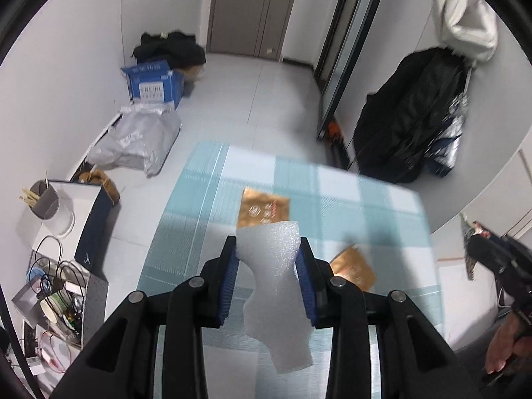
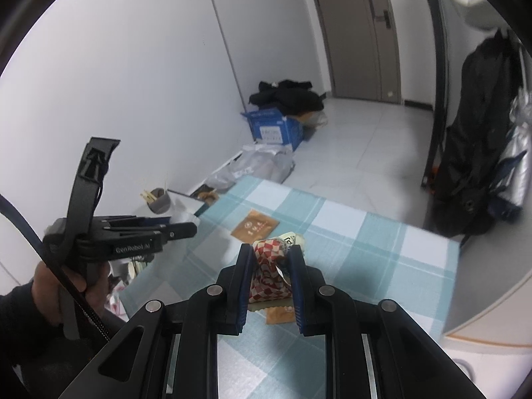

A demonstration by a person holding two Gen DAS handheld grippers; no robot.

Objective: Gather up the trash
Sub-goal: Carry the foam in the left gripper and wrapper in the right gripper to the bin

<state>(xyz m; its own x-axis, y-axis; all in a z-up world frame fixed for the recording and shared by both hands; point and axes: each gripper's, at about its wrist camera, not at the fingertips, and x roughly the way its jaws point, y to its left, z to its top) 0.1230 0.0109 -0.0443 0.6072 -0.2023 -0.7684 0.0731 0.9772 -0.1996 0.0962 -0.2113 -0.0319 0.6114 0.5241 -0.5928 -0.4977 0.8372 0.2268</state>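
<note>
A counter [image 1: 349, 199] draped in a pale blue and white checked cloth fills the middle of the room, above a floor of light grey tiles. By the wall, a blue cardboard box [image 1: 156, 84] stands open with a heap of black cloth [image 1: 169, 48] piled on and behind it; just in front lies a crumpled grey plastic mailer bag [image 1: 139, 139]. Nearer, a grey cylindrical cup [image 1: 45, 199] holds a few pale wooden sticks, and an open tray beneath it is stuffed with cables and a paper cup [image 1: 53, 309].

The left hand-held gripper [image 1: 267, 249] is clenched on a sheet of white foam wrap [image 1: 276, 286], soft and finely pebbled, which curls and hangs below the pads, clear of the cloth. The right hand-held gripper [image 2: 271, 259] grasps a crumpled red and white checked wrapper [image 2: 269, 276] with a scrap of printed white paper at its top. Two flat, shiny brown packets [image 1: 264, 207] [image 1: 354, 267] lie on the cloth.
</note>
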